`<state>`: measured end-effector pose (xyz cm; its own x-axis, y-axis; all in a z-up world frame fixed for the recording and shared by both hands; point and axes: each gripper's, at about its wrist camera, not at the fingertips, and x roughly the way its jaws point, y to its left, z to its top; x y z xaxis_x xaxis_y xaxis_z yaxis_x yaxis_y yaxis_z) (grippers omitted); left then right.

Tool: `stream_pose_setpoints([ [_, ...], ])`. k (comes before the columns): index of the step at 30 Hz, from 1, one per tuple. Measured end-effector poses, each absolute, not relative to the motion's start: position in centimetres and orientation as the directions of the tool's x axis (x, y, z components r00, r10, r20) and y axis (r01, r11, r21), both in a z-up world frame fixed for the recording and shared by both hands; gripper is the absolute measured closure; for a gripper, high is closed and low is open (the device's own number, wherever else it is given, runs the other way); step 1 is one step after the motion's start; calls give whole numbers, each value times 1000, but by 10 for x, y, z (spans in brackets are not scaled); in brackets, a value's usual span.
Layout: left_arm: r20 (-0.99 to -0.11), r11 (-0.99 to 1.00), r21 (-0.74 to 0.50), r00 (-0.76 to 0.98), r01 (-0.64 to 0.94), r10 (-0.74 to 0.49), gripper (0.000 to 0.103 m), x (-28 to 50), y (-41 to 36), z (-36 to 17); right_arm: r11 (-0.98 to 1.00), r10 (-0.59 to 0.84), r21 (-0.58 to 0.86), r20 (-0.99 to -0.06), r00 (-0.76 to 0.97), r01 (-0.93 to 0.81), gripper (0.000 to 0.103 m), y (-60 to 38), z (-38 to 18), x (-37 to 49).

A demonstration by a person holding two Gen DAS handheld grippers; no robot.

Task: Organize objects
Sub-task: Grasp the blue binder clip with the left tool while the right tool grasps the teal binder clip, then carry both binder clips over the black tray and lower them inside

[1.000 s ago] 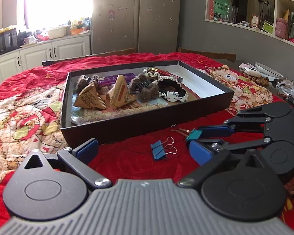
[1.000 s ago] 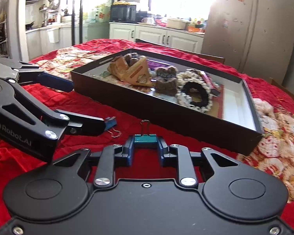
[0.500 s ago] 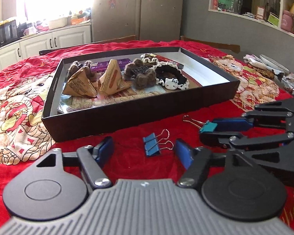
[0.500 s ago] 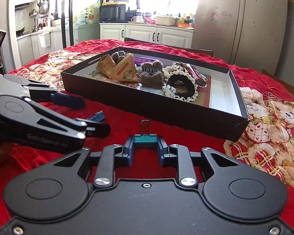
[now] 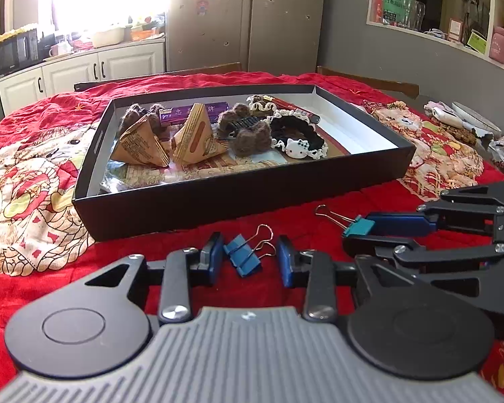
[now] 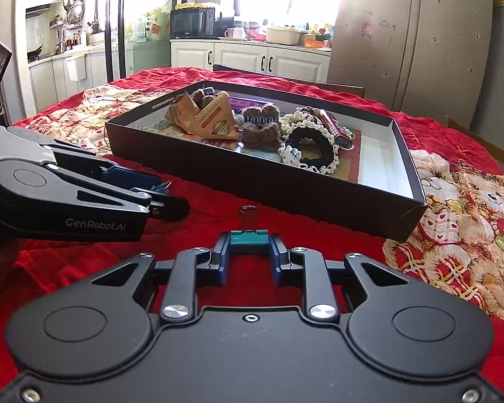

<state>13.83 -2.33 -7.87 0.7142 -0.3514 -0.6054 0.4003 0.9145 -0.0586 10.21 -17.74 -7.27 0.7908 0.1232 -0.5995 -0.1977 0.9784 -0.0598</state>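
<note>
A blue binder clip (image 5: 243,257) lies on the red cloth between the blue pads (image 5: 215,255) of my left gripper (image 5: 250,257). Its jaws are closing; a gap still shows on the clip's right side. My right gripper (image 6: 249,252) is shut on a teal binder clip (image 6: 249,237), wire handle pointing forward. In the left wrist view the right gripper (image 5: 356,235) sits at the right with the teal clip (image 5: 359,226) at its tips. The left gripper (image 6: 168,193) reaches in from the left in the right wrist view. A black box tray (image 5: 238,201) stands just beyond both.
The tray (image 6: 285,188) holds paper triangle packets (image 5: 198,137), brown knitted hair clips (image 5: 248,131), a black scrunchie (image 5: 299,131) and a red pen (image 5: 292,107). A red quilt with a bear print (image 6: 470,208) covers the table. Small clutter (image 5: 460,121) lies far right.
The left gripper's jaws have narrowed from wide open around the blue clip, which now lies between the pads. The right gripper has kept its hold on the teal clip.
</note>
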Motion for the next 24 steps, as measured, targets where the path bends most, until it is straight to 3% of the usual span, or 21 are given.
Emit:
stream_pose_setpoints([
  [24, -554, 921, -89, 750, 378, -362, 65, 122, -10, -52, 976, 148, -59, -523, 840, -209, 80, -173, -50, 82],
])
